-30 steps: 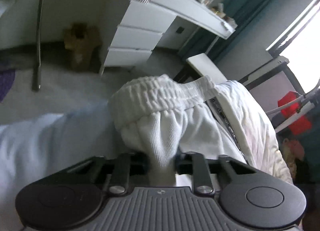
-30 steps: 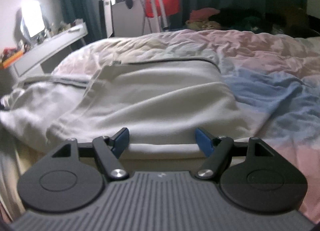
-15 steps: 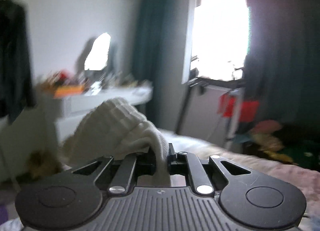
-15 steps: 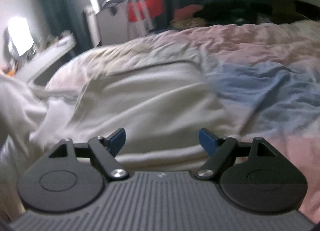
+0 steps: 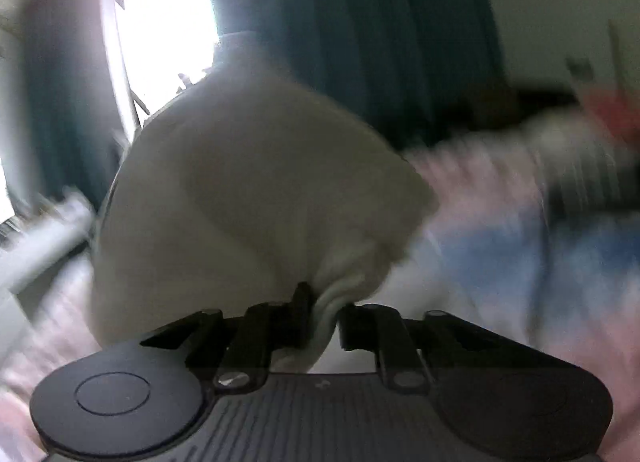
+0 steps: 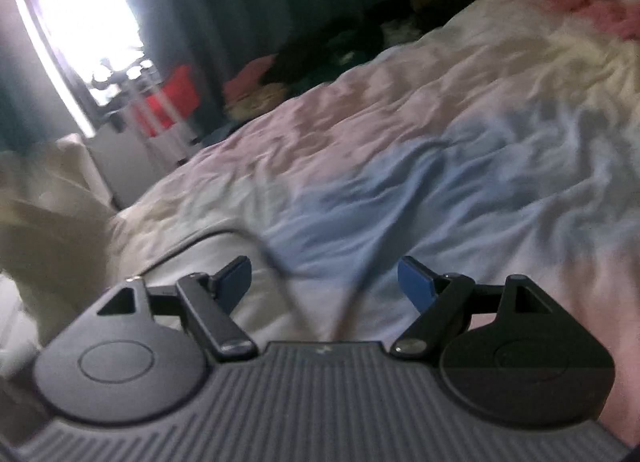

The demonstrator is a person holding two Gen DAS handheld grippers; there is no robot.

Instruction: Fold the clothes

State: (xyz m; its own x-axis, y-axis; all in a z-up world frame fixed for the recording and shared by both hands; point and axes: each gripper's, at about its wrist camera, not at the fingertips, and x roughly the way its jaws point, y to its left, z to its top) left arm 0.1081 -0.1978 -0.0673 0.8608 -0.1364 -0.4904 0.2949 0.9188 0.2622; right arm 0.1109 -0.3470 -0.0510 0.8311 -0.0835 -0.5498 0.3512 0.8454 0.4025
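The left tongs (image 5: 322, 312) are still pinching a fold of the white garment (image 5: 256, 198), but the scene behind them has changed: half a second ago the cloth sat low at centre left before a white desk and a window, and now it billows up through the middle of the left wrist view, covering the lower part of the bright window (image 5: 168, 22) at upper left and part of the dark teal curtain (image 5: 360, 30). The pink and blue duvet (image 5: 520, 246) now fills the right side, heavily blurred.

In the right wrist view the right tongs (image 6: 324, 278) remain spread, their blue pads (image 6: 416, 282) apart with nothing between them. The broad white panel that lay ahead of them earlier has left the centre; the garment now shows at the left edge (a pale, smeared mass), with only a dark-edged part of it just before the tongs on the bed. A red item (image 6: 176, 90) stands by the window at upper left.

No writing or label is legible in either view.
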